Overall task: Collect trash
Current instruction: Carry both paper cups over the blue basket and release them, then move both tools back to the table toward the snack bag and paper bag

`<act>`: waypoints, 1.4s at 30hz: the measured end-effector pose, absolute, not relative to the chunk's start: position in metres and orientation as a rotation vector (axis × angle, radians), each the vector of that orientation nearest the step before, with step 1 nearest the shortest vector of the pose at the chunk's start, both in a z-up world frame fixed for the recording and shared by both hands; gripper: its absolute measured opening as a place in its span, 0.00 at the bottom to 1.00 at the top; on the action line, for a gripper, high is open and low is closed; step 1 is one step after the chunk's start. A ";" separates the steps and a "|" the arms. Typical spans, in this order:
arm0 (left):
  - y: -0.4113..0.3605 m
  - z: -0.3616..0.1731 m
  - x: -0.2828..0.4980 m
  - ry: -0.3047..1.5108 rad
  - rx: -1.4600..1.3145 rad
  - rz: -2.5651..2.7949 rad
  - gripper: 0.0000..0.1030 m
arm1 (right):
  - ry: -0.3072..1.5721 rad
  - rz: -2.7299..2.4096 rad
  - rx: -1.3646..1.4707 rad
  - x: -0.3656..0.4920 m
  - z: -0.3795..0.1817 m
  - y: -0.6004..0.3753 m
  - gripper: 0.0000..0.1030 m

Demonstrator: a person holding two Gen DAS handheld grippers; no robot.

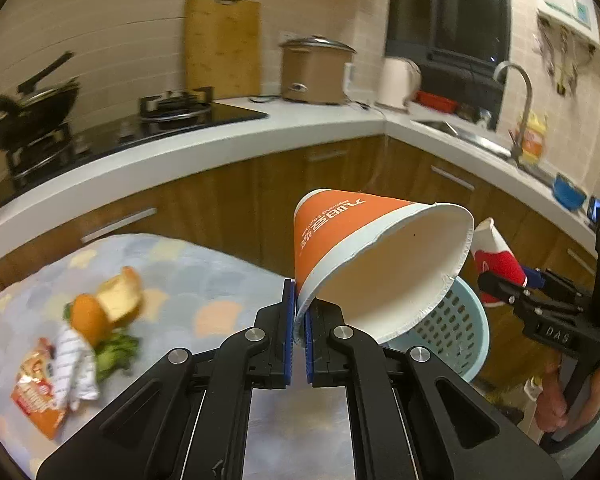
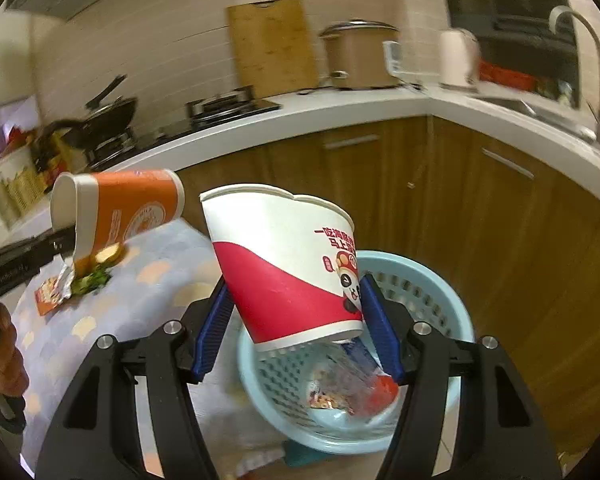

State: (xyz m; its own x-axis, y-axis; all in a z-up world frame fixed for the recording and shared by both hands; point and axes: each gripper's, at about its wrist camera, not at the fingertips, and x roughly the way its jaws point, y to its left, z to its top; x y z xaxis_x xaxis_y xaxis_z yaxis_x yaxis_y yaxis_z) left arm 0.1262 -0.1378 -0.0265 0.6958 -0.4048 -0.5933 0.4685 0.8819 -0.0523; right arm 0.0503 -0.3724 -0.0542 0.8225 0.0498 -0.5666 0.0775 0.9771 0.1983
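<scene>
Kitchen | orange cup (image 1: 340, 236): Korean lettering | red-white cup (image 2: 288, 264): Chinese characters

Warm, yellowish indoor light fills both of my wrist views; its source is out of frame. Fisheye distortion bows the white countertop (image 1: 204, 148) and leaves black vignette at the corners. My tongs stay sharp up close, while motion blur smears the scraps (image 1: 100, 320) left of my left tongs and the kettle (image 2: 458, 58) far ahead of my right tongs. A dull sheen shows on the black stovetop (image 1: 148, 128).
</scene>
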 end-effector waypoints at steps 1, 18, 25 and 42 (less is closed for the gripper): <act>-0.146 -0.029 0.126 0.641 0.114 -0.497 0.02 | 0.610 -0.026 0.226 0.049 -0.057 -0.378 0.58; -0.206 -0.087 0.149 0.806 0.117 -0.604 0.03 | 0.777 -0.152 0.232 0.058 -0.117 -0.414 0.59; -0.222 -0.095 0.163 0.834 0.120 -0.595 0.03 | 0.861 -0.158 0.267 0.072 -0.137 -0.417 0.59; -0.214 -0.096 0.157 0.838 0.117 -0.592 0.56 | 0.858 -0.108 0.361 0.065 -0.134 -0.423 0.71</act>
State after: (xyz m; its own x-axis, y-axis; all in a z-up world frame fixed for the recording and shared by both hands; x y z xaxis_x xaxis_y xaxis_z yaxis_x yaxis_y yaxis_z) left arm 0.1572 -0.2143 -0.0962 0.5187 -0.4471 -0.7287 0.5367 0.8338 -0.1295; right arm 0.0649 -0.4228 -0.1342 0.6526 0.0510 -0.7560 0.2366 0.9341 0.2672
